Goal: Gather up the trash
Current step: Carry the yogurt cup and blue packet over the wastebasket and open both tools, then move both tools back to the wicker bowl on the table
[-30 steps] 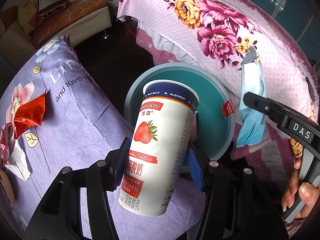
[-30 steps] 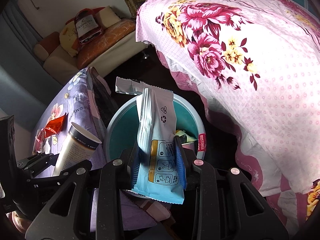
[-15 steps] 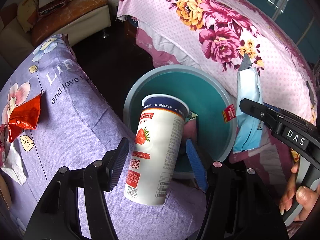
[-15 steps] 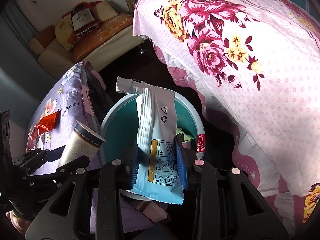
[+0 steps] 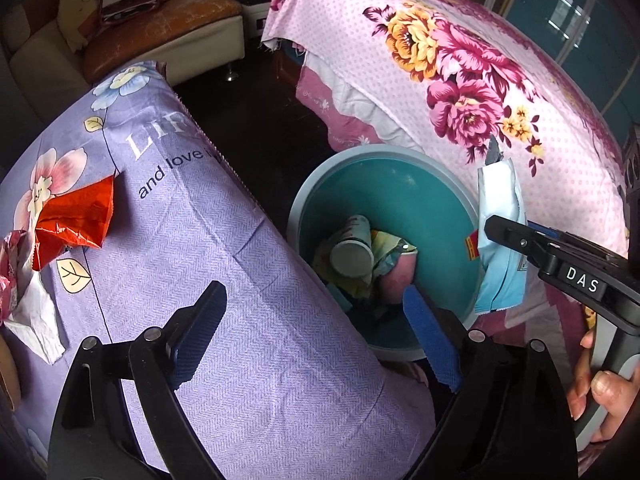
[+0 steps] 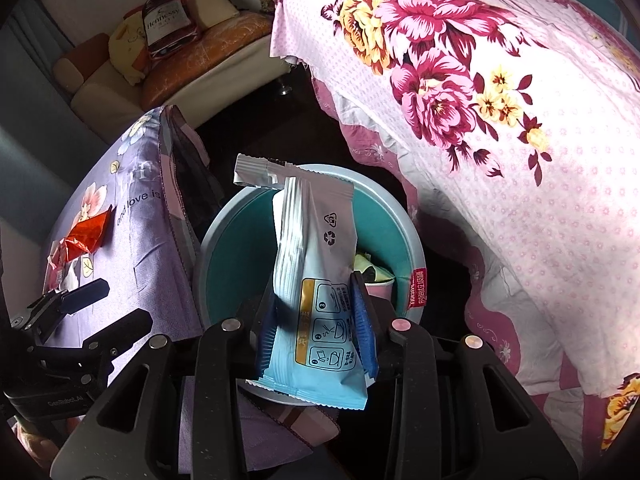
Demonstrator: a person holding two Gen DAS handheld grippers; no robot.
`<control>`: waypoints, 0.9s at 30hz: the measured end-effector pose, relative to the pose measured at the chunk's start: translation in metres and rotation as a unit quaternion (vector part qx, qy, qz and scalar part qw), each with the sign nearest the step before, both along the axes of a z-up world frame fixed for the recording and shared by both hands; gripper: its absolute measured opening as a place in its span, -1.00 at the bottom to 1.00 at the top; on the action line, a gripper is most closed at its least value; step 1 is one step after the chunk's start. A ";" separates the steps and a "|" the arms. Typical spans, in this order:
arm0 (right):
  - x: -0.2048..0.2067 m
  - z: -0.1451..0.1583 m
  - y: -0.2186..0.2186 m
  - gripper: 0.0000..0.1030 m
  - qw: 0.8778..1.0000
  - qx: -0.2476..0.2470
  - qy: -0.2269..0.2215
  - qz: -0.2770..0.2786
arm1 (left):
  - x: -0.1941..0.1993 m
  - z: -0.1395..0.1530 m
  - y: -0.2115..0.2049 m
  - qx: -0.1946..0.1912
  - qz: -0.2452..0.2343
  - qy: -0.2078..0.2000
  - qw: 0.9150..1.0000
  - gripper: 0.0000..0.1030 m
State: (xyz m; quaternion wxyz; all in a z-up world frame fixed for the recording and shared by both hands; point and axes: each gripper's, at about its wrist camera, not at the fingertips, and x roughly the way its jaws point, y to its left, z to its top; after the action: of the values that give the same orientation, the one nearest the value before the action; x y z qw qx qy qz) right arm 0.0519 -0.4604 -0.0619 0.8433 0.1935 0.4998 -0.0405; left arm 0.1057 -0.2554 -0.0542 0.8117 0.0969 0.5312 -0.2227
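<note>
I am reading "DAS" in white on my right gripper (image 5: 582, 280), just right of the teal bin (image 5: 400, 184). "and love i" is showing on the purple cloth (image 5: 172, 168) left of the bin. "Hennessy" is showing on the bag (image 6: 168, 20) far behind it.

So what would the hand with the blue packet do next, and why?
Probably open the right gripper and let the blue packet fall. It is pinched between the pads and hangs above the teal bin, where the yogurt cup already lies. The left gripper, whose jaws have just been opening, holds nothing.
</note>
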 end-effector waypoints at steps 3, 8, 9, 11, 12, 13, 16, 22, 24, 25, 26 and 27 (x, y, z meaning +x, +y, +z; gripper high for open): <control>0.005 -0.002 0.007 -0.34 1.000 -0.004 0.006 0.006 | 0.002 -0.001 0.007 -0.004 0.004 0.002 1.000 0.76; 0.012 -0.004 0.018 -0.13 1.000 -0.013 0.014 0.013 | 0.004 -0.001 0.016 -0.012 0.009 0.005 1.000 0.76; 0.013 -0.004 0.020 0.00 1.000 -0.012 0.017 0.014 | 0.005 -0.001 0.018 -0.015 0.010 0.007 1.000 0.76; 0.015 -0.005 0.023 0.18 1.000 -0.016 0.021 0.013 | 0.006 -0.002 0.022 -0.018 0.011 0.009 1.000 0.77; 0.015 -0.005 0.024 0.28 1.000 -0.017 0.023 0.013 | 0.006 -0.002 0.024 -0.019 0.013 0.009 1.000 0.77; 0.016 -0.005 0.025 0.31 0.999 -0.016 0.025 0.012 | 0.005 -0.002 0.027 -0.020 0.014 0.010 1.000 0.77; 0.018 -0.005 0.030 0.40 0.999 -0.018 0.030 0.011 | 0.006 -0.002 0.035 -0.024 0.020 0.011 0.999 0.77; 0.022 0.001 0.044 0.46 0.999 -0.021 0.034 0.017 | 0.007 0.000 0.056 -0.033 0.034 0.012 0.999 0.78; 0.022 0.004 0.051 0.47 0.999 -0.024 0.034 0.022 | 0.006 0.002 0.065 -0.036 0.039 0.011 0.999 0.78; 0.023 0.006 0.056 0.47 0.999 -0.025 0.033 0.025 | 0.005 0.003 0.069 -0.037 0.042 0.010 0.998 0.78; 0.024 0.007 0.061 0.47 0.999 -0.026 0.033 0.029 | 0.005 0.004 0.073 -0.038 0.045 0.010 0.998 0.78; 0.024 0.009 0.065 0.48 0.999 -0.027 0.033 0.034 | 0.004 0.004 0.079 -0.039 0.049 0.009 0.998 0.78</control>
State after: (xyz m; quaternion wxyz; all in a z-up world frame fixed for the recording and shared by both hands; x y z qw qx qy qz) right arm 0.0761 -0.3951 -0.0527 0.8322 0.1522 0.5322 -0.0321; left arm 0.1094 -0.1768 -0.0498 0.8198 0.0371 0.5338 -0.2042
